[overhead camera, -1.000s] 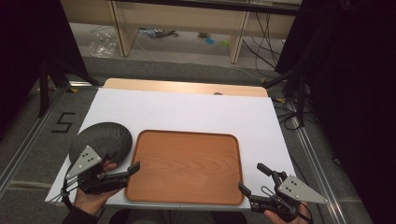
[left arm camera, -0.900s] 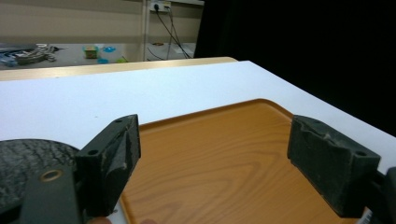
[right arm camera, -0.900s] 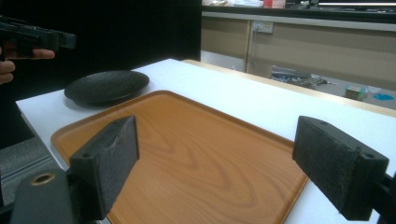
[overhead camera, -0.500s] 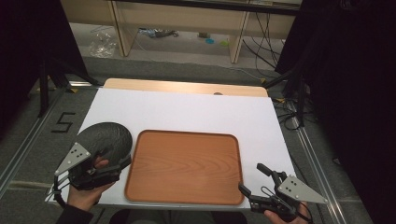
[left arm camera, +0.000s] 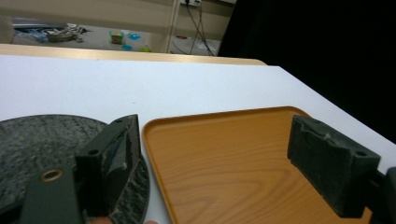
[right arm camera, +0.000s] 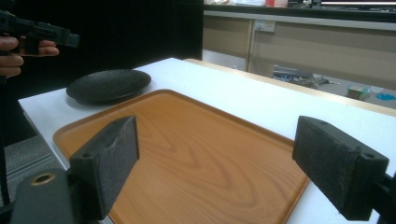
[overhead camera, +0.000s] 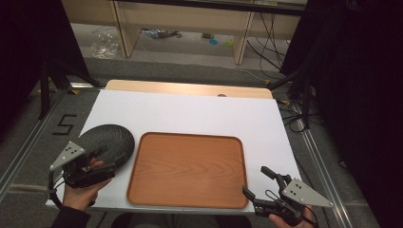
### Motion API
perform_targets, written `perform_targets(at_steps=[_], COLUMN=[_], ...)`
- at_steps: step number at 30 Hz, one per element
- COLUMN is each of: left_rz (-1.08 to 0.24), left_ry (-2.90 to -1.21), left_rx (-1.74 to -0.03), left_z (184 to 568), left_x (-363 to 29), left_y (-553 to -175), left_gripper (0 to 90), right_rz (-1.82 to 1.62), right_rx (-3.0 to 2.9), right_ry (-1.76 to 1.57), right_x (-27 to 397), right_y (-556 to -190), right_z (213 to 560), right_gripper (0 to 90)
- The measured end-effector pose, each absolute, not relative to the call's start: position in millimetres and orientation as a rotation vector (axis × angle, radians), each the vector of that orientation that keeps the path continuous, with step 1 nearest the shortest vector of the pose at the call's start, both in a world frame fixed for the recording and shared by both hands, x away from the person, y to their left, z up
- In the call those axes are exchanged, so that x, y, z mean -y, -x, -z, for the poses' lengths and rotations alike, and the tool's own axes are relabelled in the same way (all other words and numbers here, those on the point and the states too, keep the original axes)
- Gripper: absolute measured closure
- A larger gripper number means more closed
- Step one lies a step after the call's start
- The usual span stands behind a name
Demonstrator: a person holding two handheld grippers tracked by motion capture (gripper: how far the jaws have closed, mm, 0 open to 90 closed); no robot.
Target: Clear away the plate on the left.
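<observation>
Right claw (overhead camera: 259, 183) sits spread wide at the near right corner of the wooden tray (overhead camera: 187, 168), gripping nothing. Left claw (left arm camera: 224, 158) is wide too, one jaw over the near edge of the dark plate (overhead camera: 107, 142), which lies just left of the tray on the white counter (overhead camera: 190, 114).

Black plate (left arm camera: 42, 154) cut by frame edge & partly behind left hand-held gripper (left arm camera: 224, 158) jaw.

A white table (overhead camera: 199, 114) bears a wooden tray (overhead camera: 187, 171) and dark plate (overhead camera: 107, 142).
</observation>
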State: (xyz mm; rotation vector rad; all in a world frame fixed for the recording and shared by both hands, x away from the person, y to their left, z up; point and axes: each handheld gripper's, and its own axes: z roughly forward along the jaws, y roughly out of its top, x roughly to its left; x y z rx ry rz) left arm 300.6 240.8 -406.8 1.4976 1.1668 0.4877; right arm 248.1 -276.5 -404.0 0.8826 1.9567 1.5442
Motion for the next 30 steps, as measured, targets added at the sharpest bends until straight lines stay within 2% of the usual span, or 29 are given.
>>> perform_targets(at_steps=[6, 15, 30], left_rz=[-0.513, -0.441, -0.417], left_ry=[-1.478, -1.355, -1.378], left_rx=[-1.219, -1.354, -1.456], left_z=[410, 419, 426], left_x=[-256, -287, -312], left_y=[-309, -318, -328], left_gripper=[17.5, 18.0, 18.0], right_rz=[-1.537, -1.539, -1.544], right_rx=[-1.988, -1.986, -1.985], right_ry=[-0.881, -0.852, -0.848], right_x=[277, 277, 277], right_y=[-248, -249, -249], right_z=[403, 404, 403], right_gripper=[15.8, 15.8, 15.8])
